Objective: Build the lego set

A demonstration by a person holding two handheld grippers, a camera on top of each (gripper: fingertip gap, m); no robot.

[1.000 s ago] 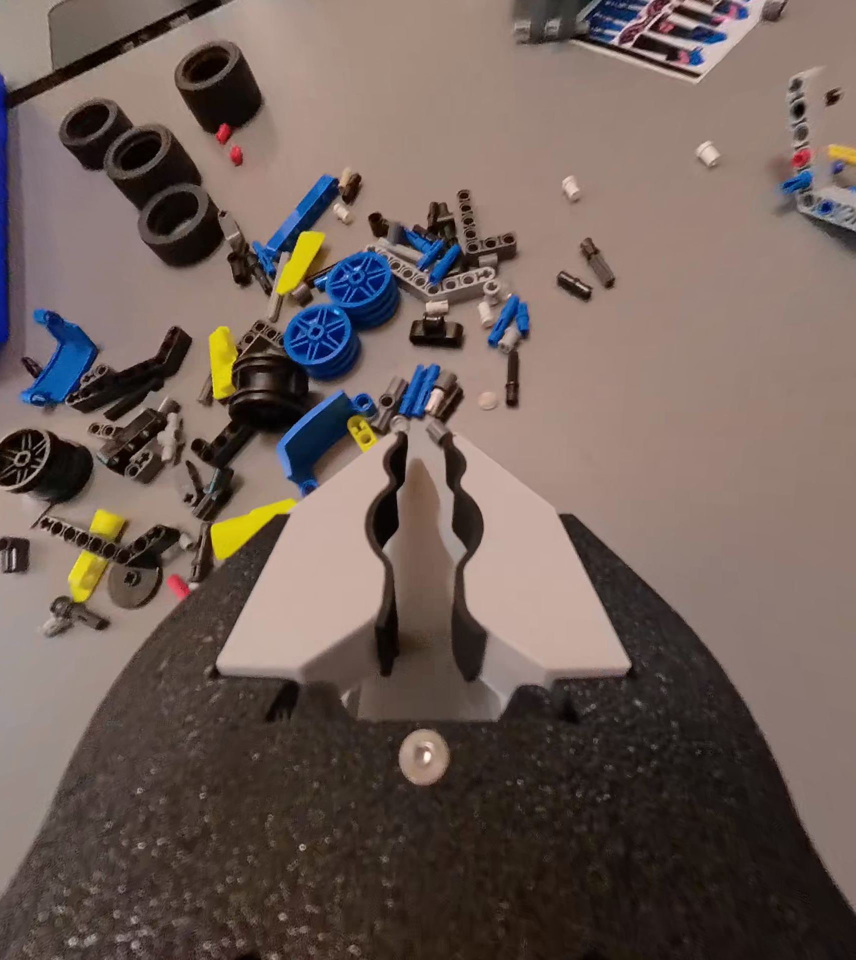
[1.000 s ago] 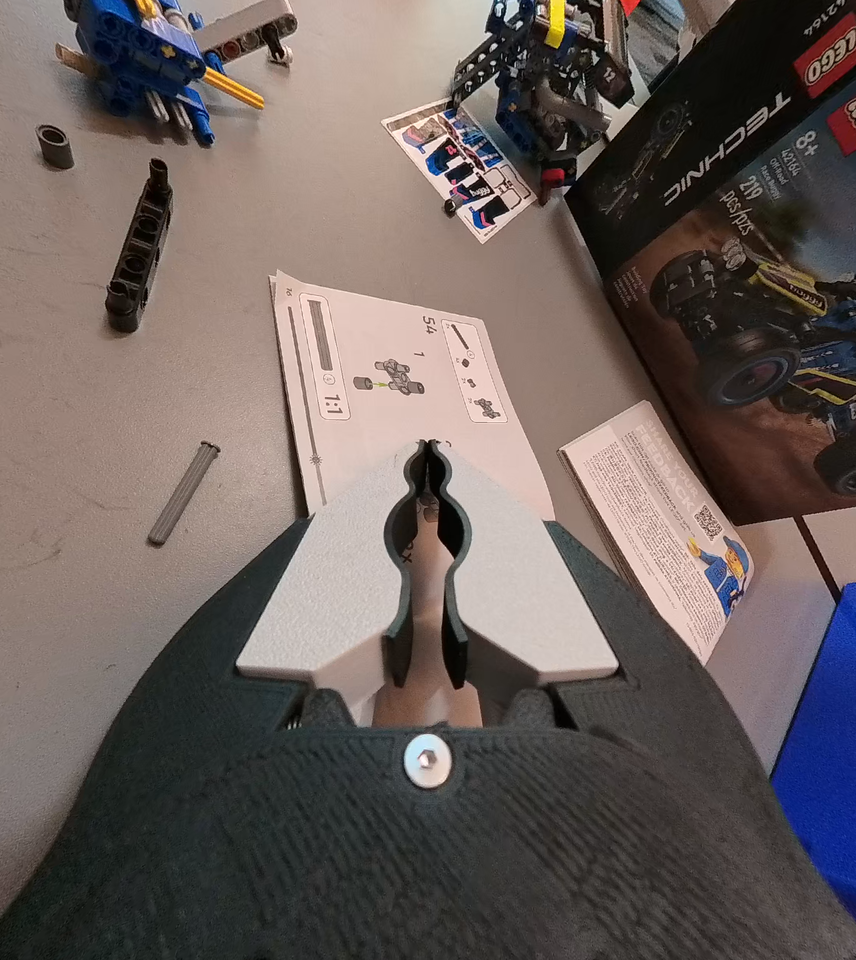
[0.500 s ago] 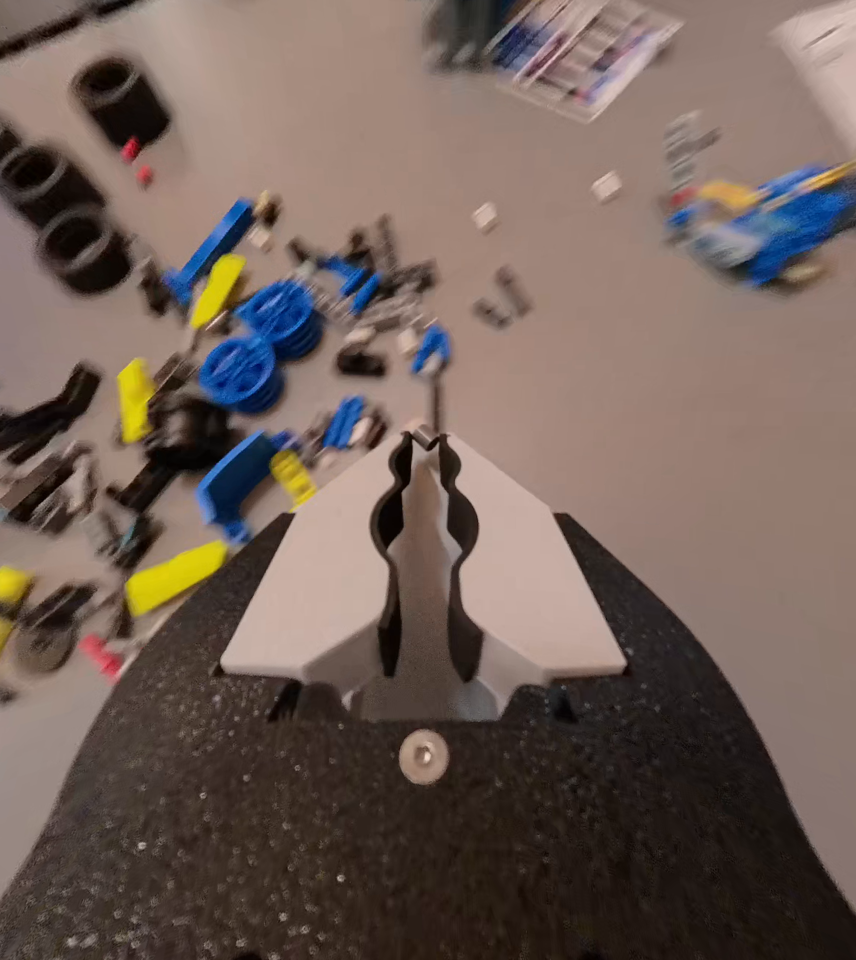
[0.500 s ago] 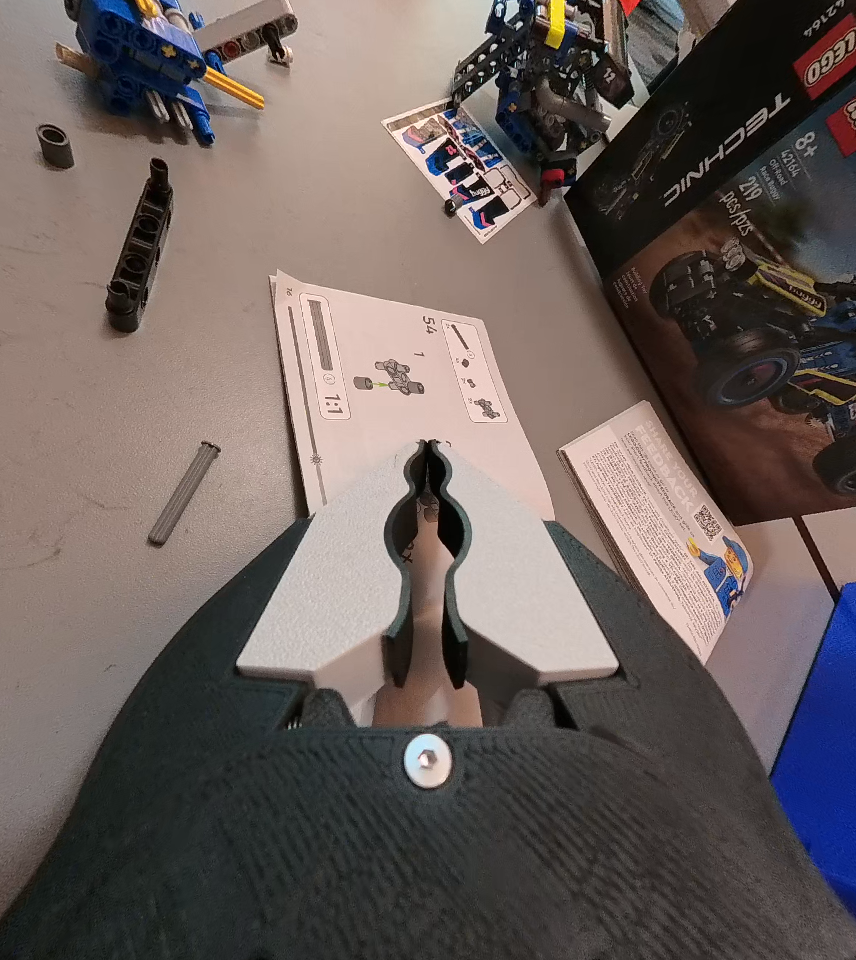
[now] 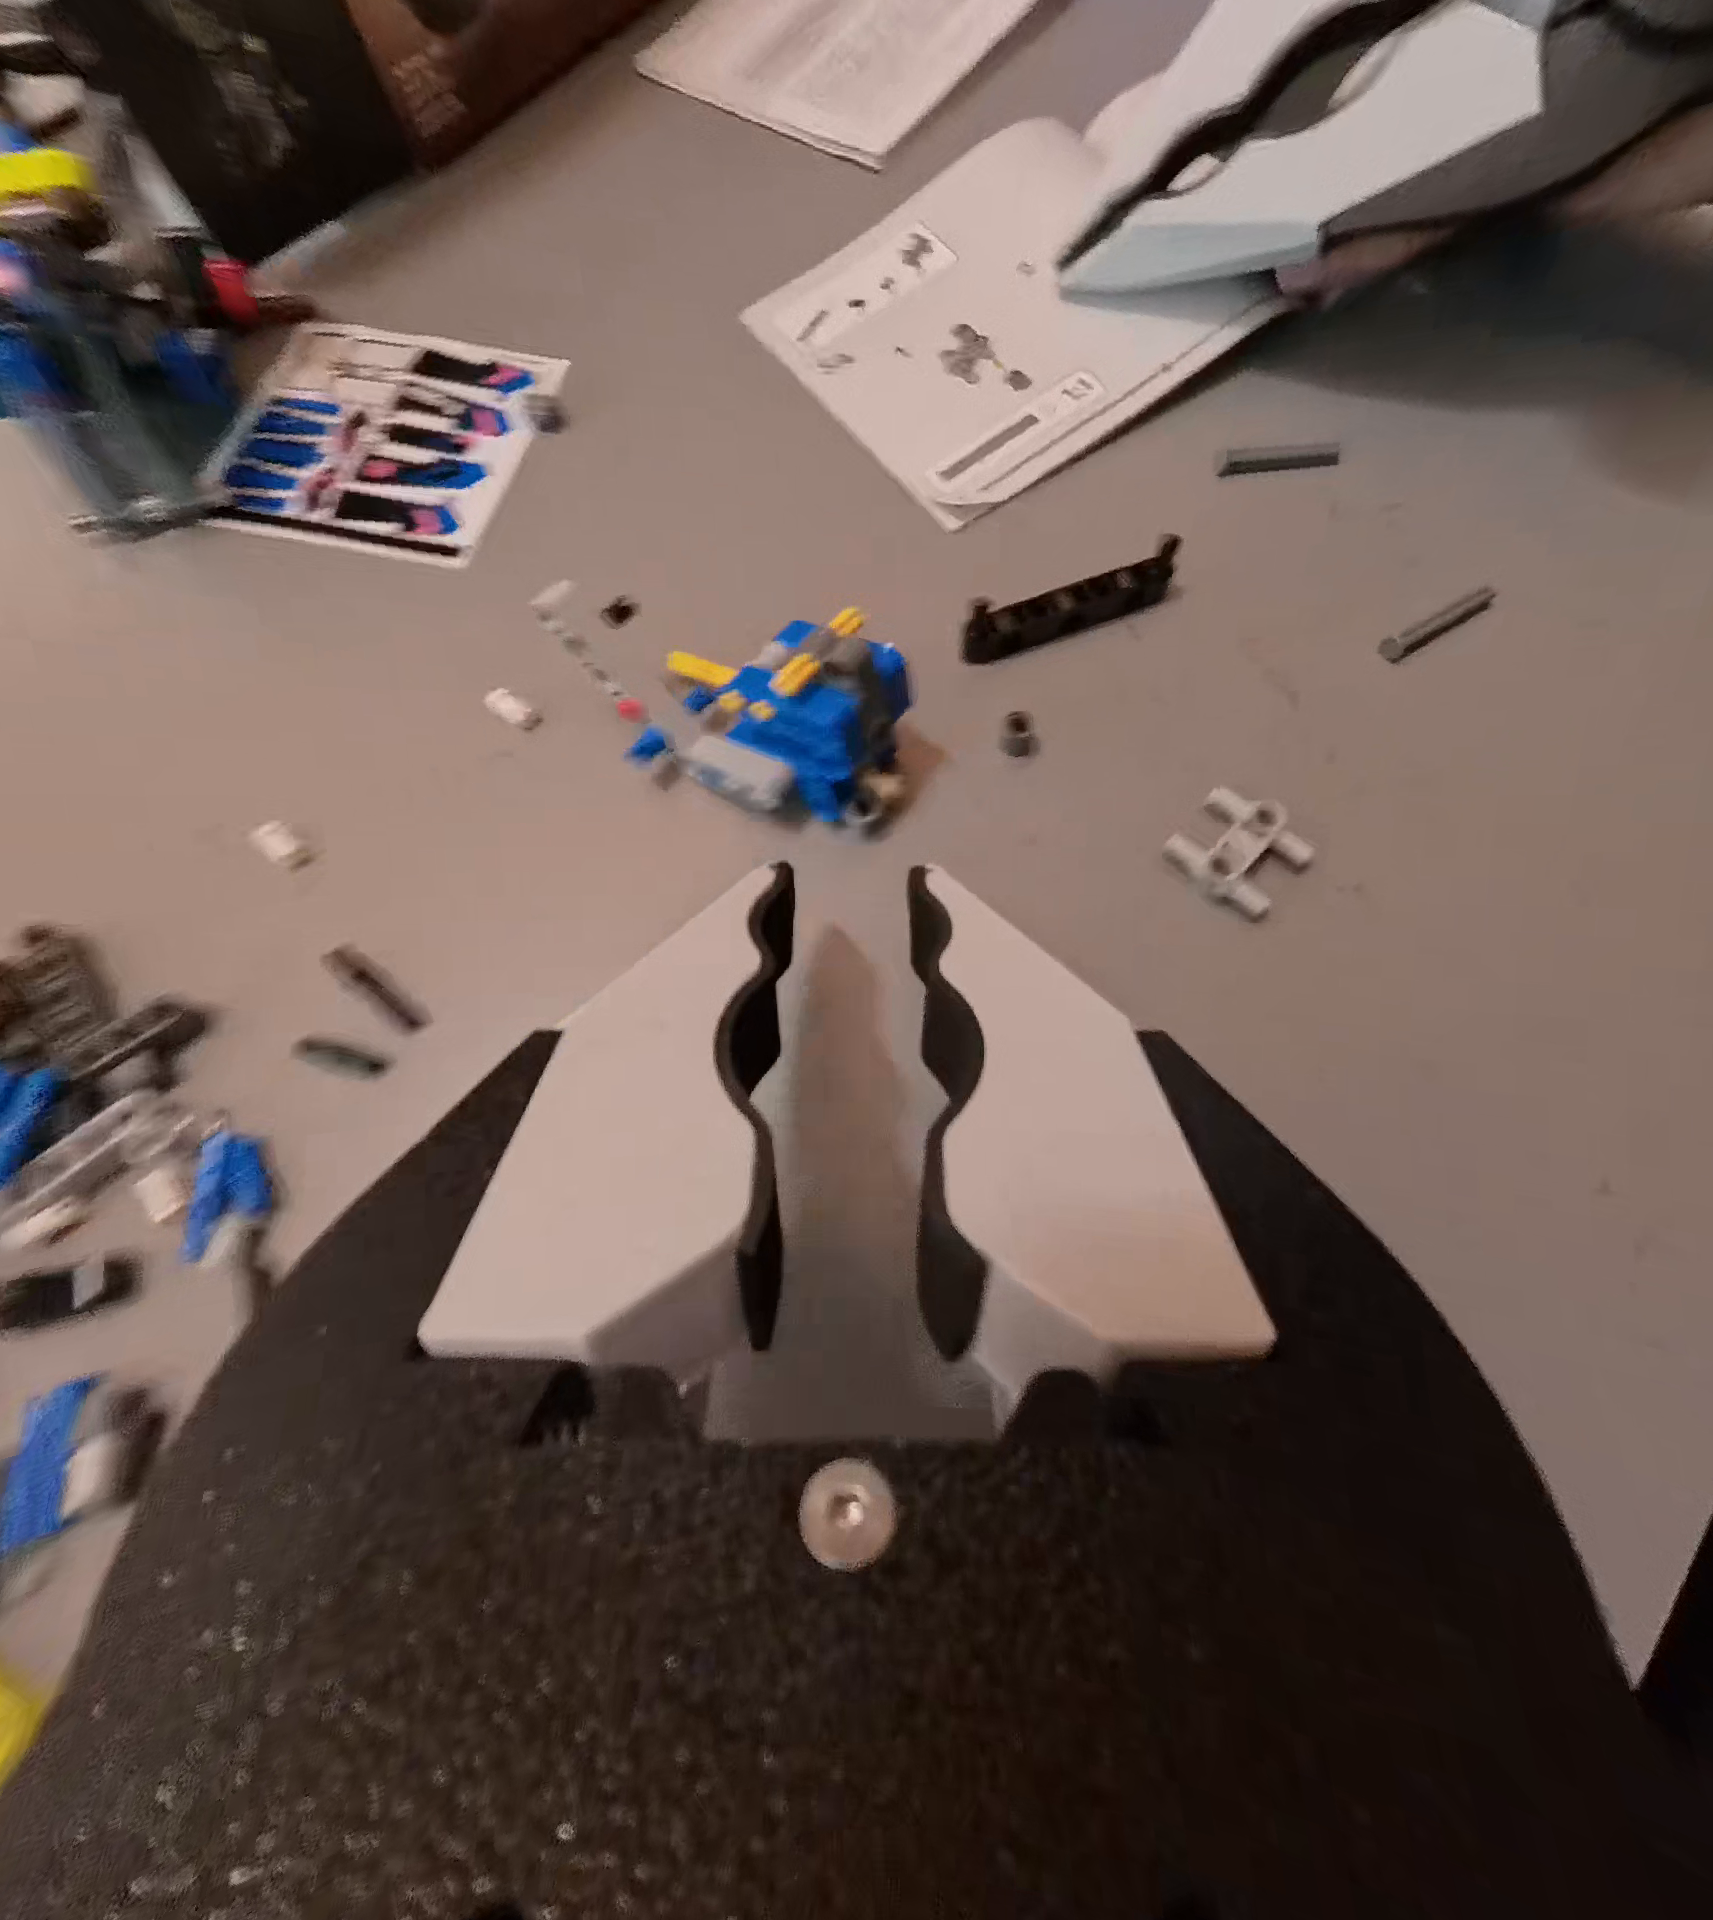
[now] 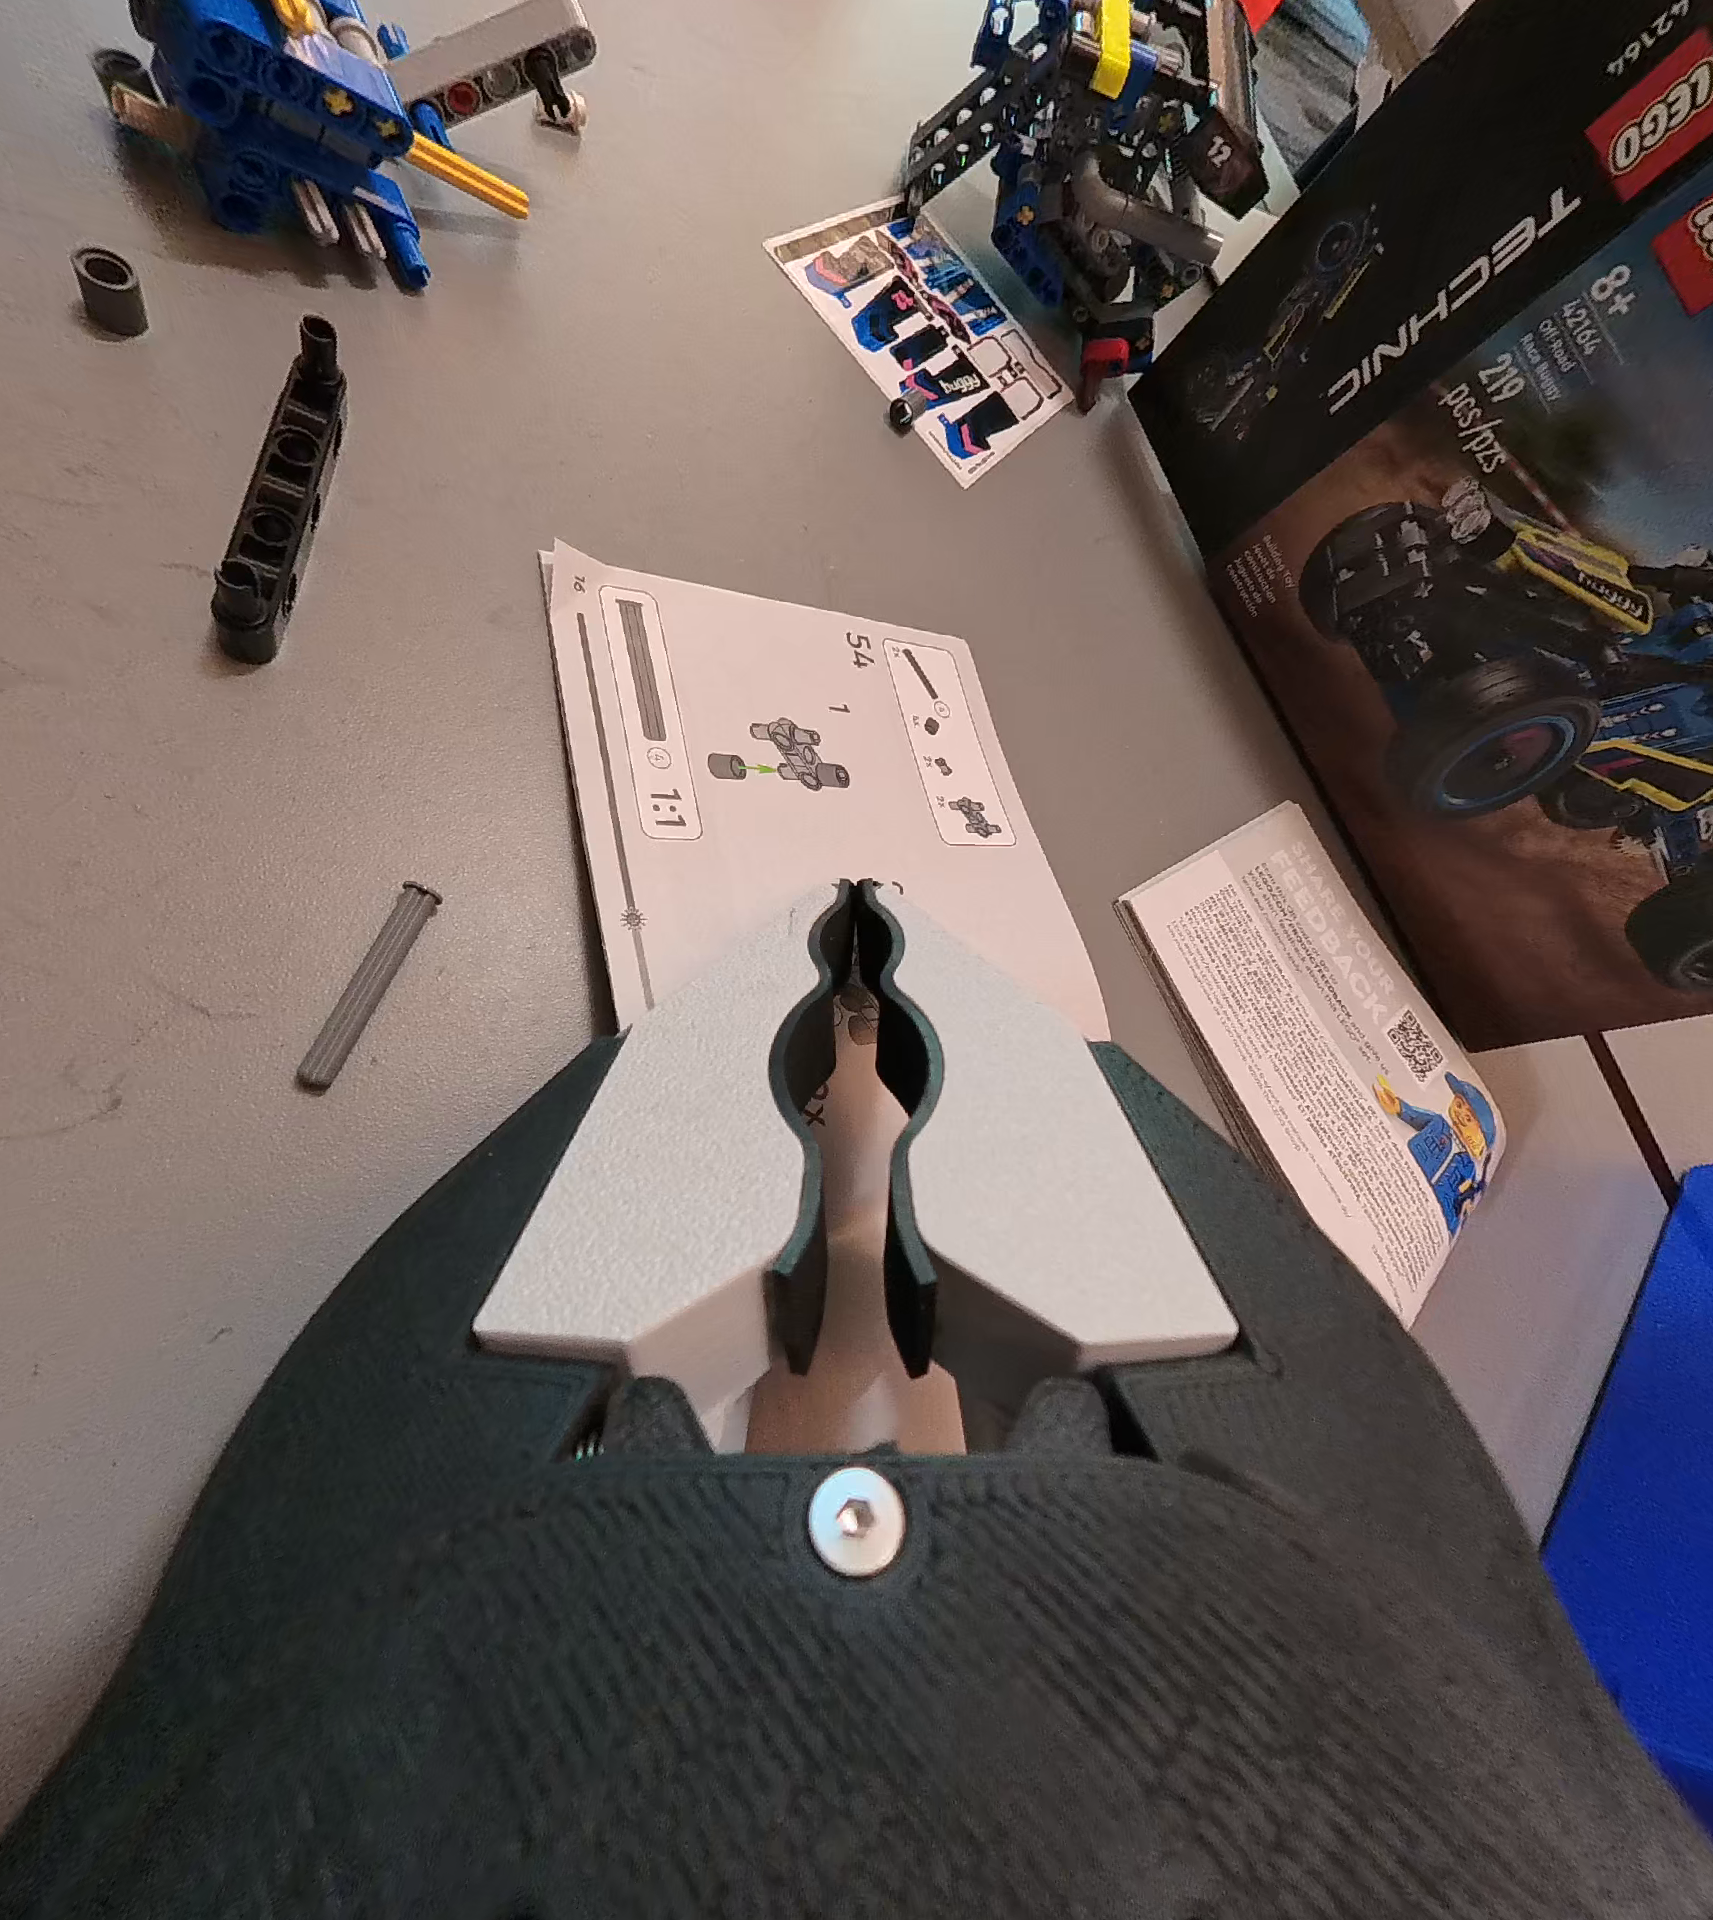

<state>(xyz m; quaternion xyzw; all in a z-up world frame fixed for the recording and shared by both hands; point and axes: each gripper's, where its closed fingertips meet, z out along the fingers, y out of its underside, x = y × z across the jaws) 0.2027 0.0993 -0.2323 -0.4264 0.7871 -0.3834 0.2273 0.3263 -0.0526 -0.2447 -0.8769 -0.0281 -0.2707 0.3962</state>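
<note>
Grey table [image 6: 104,831]. Far right, the Lego set box [image 6: 1517,582] stands just beside a partly built buggy frame [image 6: 1080,156] and a sticker sheet [image 6: 925,343]. Open instruction booklet [image 6: 779,748] lies under the right gripper [image 6: 854,886], tips together, holding nothing. Left gripper [image 5: 841,878] hovers with tips apart, empty, pointing at the small blue sub-assembly [image 5: 790,717] mid-table. Right of that: black beam [image 5: 1070,613], light grey connector [image 5: 1236,852], grey axle [image 5: 1434,623], small dark bushing [image 5: 1018,732]. Loose-parts pile [image 5: 52,1122] near left, blurred.
</note>
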